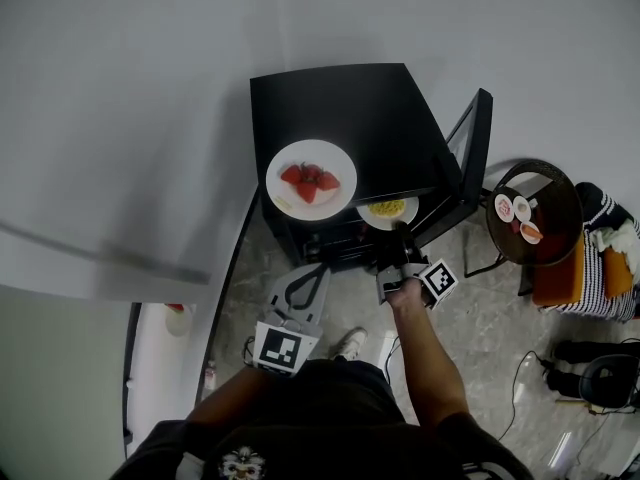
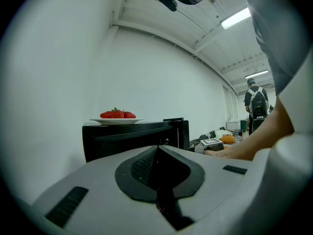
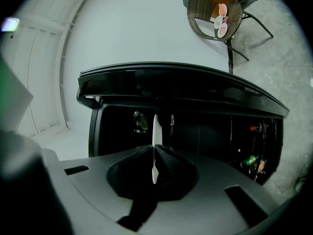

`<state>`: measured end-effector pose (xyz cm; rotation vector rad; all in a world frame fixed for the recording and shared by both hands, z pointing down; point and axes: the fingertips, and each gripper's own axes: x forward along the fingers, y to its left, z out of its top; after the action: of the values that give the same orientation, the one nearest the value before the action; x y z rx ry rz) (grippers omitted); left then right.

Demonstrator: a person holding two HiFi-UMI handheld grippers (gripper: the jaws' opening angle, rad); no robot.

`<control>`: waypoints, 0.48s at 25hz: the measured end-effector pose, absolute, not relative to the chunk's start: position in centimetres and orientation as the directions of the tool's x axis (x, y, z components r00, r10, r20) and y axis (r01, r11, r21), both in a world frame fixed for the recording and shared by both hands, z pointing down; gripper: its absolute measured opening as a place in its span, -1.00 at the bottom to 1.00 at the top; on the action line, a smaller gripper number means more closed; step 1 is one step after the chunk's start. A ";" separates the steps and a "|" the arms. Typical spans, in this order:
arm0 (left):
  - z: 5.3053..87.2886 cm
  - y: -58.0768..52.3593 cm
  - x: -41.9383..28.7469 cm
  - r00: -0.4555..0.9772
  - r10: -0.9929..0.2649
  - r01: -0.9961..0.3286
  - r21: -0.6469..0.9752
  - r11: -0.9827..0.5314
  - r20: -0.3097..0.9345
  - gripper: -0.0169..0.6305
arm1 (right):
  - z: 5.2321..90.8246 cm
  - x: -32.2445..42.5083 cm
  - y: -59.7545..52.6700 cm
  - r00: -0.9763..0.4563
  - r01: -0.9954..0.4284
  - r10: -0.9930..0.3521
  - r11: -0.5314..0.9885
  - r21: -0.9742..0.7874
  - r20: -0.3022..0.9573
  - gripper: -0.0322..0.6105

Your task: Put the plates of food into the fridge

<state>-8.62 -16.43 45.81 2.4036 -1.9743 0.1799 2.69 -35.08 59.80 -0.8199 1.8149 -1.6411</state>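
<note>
While the right gripper (image 1: 401, 240) pinches the rim of the plate of yellow food (image 1: 388, 209) at the centre of the frame, just before the open fridge (image 1: 350, 108), the plate of strawberries (image 1: 311, 179) rests on the fridge top, slightly to the left. The left gripper (image 1: 319, 272), lower in the frame, has its jaws pressed together with nothing between them.

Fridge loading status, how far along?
Done: fridge door open. In hand: right gripper clamps the yellow-food plate at its opening. To do: strawberry plate sits on top of the fridge; left gripper shut, empty.
</note>
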 end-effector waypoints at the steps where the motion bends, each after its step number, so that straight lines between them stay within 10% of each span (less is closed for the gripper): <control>1: 45.7 -16.5 -8.6 0.190 -0.976 -0.979 -0.058 -0.197 0.104 -0.88 | 59.9 2.4 -35.4 -0.658 -0.073 -0.753 0.064 -0.995 0.000 -0.80; 12: 45.7 -16.1 -9.5 0.163 -0.982 -0.984 -0.051 -0.168 0.099 -0.88 | 60.9 1.5 -36.7 -0.641 -0.081 -0.767 0.027 -0.996 0.031 -0.80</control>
<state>-9.52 -16.09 45.72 2.3759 -2.0096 0.1694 1.46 -36.72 60.86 -0.8614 1.7747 -1.6636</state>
